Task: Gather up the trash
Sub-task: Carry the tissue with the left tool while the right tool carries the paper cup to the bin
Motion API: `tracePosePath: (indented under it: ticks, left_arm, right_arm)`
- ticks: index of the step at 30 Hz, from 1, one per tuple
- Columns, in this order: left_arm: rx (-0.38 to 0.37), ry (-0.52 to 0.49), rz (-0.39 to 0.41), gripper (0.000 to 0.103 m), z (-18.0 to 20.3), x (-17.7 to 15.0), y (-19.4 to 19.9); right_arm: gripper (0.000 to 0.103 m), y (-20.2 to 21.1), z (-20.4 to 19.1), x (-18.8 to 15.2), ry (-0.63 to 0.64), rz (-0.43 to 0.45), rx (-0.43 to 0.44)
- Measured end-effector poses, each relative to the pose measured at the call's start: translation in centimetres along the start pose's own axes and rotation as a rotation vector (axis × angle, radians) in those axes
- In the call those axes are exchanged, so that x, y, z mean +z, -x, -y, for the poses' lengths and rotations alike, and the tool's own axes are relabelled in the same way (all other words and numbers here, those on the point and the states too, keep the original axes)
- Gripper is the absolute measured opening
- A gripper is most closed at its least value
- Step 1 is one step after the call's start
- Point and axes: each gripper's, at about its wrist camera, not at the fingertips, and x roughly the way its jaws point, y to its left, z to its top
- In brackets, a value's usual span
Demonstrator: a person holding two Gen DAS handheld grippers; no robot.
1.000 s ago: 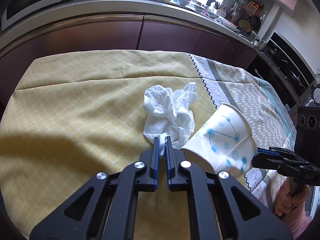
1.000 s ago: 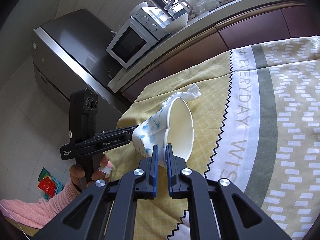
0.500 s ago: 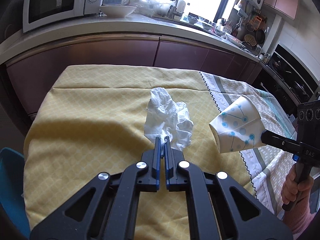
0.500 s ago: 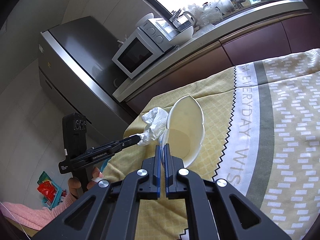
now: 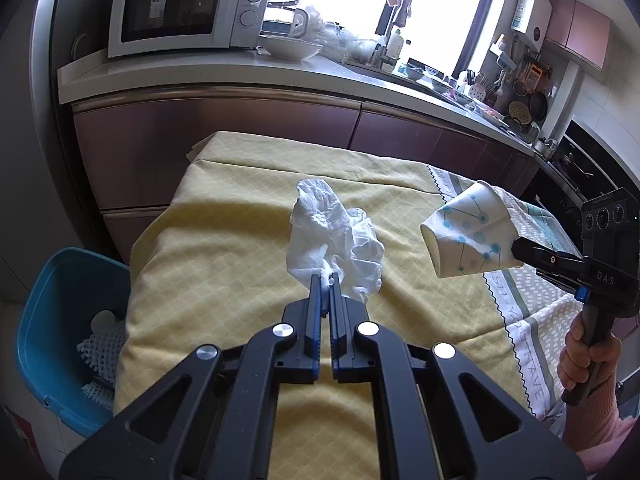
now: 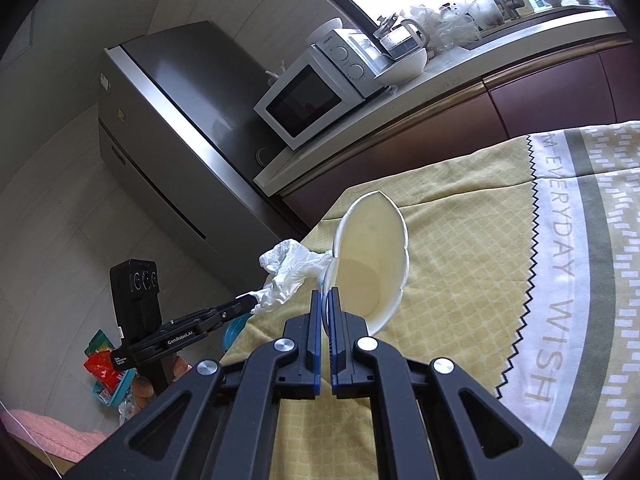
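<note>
Right now my left gripper (image 5: 326, 280) has its jaws clamped on a crumpled white tissue (image 5: 334, 236), held above the yellow tablecloth (image 5: 224, 248) at frame centre. My right gripper (image 6: 325, 294) pinches the squashed rim of a paper cup (image 6: 372, 256), mid-frame, lifted off the cloth. At the left wrist view's lower left sits a blue bin (image 5: 52, 320).

A home kitchen, shown by its fittings and clutter.
Ahead of the tongs, a white microwave (image 5: 186, 12), a glass kettle (image 6: 402, 38) and a bowl (image 5: 290, 46) are set on a countertop (image 5: 224, 74) over maroon cabinets (image 5: 224, 128); hanging pans (image 5: 538, 100) are seen far right, a steel fridge (image 6: 168, 128) left.
</note>
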Motion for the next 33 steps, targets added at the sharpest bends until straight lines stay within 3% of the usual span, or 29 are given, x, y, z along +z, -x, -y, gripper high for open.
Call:
tracePosePath:
  ticks: [12,33]
  left_arm:
    - [0.043,0.039,0.047,0.004,-3.8,-2.3,4.8]
    - [0.118,0.116,0.097,0.004,-8.4,-4.5,9.7]
  right_arm:
    - [0.002,-3.5,-3.5,-0.7,0.031,-0.057,0.066]
    - [0.002,-8.7,-8.4,-1.6,0.093,-0.147,0.137]
